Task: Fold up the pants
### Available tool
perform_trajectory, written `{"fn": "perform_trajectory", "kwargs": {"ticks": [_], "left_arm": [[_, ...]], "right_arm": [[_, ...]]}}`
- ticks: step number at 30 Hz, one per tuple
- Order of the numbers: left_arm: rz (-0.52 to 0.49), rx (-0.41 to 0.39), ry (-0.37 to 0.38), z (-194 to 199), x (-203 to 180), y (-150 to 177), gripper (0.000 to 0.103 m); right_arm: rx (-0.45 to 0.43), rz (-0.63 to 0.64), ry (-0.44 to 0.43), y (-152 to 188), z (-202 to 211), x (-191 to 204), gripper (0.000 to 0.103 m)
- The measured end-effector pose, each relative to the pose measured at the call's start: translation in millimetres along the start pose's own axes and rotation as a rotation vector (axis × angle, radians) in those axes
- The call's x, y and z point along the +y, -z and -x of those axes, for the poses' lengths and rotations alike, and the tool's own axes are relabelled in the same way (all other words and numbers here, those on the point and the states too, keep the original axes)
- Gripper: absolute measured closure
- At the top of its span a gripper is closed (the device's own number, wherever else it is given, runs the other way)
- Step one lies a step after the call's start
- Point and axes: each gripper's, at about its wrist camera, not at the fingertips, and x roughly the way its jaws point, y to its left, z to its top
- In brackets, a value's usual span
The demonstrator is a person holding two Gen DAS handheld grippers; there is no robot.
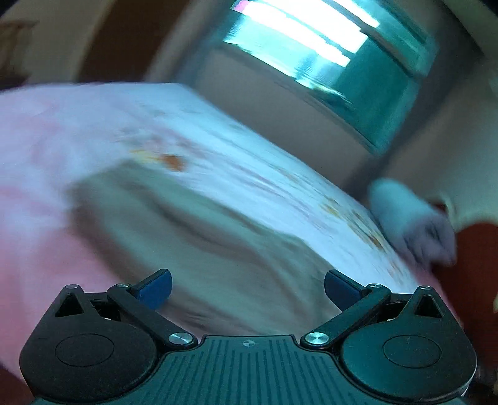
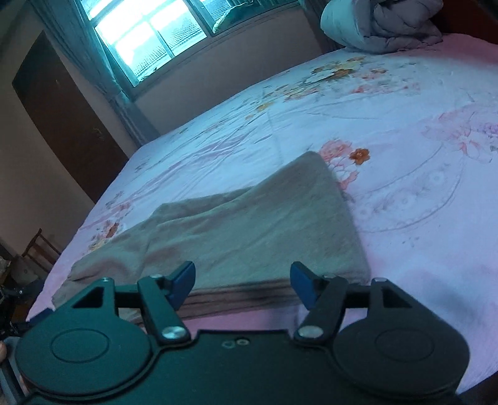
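left wrist view, blurred: left hand-held gripper (image 1: 248,288) wide, nothing between its fingers, over tan pants (image 1: 199,243) on the floral pink bed (image 1: 46,131); window (image 1: 311,53) beyond | right wrist view: right hand-held gripper (image 2: 242,286) parted, empty, at the pants' (image 2: 249,230) banded end by the near bed (image 2: 404,187) edge; grey quilt (image 2: 382,25) at far corner, window (image 2: 149,34), dark door (image 2: 62,115)

Heavy motion smear across the left wrist view: the window (image 1: 314,53) streaks into white bands, the floral bedsheet (image 1: 236,155) runs to soft streaks, and only the near black housing stays crisp. The right wrist view is sharp by contrast. Daylight pours through its window (image 2: 146,34), panes blown out to glare, casting a cool teal tint over a dim room. Fisheye bending curves the bedsheet (image 2: 389,131) edges and dark corners.
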Motion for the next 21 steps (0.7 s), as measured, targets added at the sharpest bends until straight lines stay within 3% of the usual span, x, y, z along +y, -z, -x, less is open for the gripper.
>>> {"fn": "perform_trajectory", "kwargs": {"ticks": [6,9,14,21], "left_arm": [[0.327,-0.006,-0.034,-26.5,107.7,-27.0,0.0],[0.391,0.01,-0.006,-49.1,132.0,-28.2,0.0],[0.397,0.005,0.046,-76.5,144.3,-36.0,0.0],[0.235,-0.011,0.007,-101.4,127.1,-42.0,0.0]], "right_arm": [[0.014,0.026,0.015,3.2,2.4,18.1,0.043],[0.006,0.041,0.035,4.6,4.2,25.5,0.043],[-0.027,0.079,0.081,7.5,3.3,39.2,0.042],[-0.063,0.076,0.121,10.1,-12.5,58.7,0.04]]}}
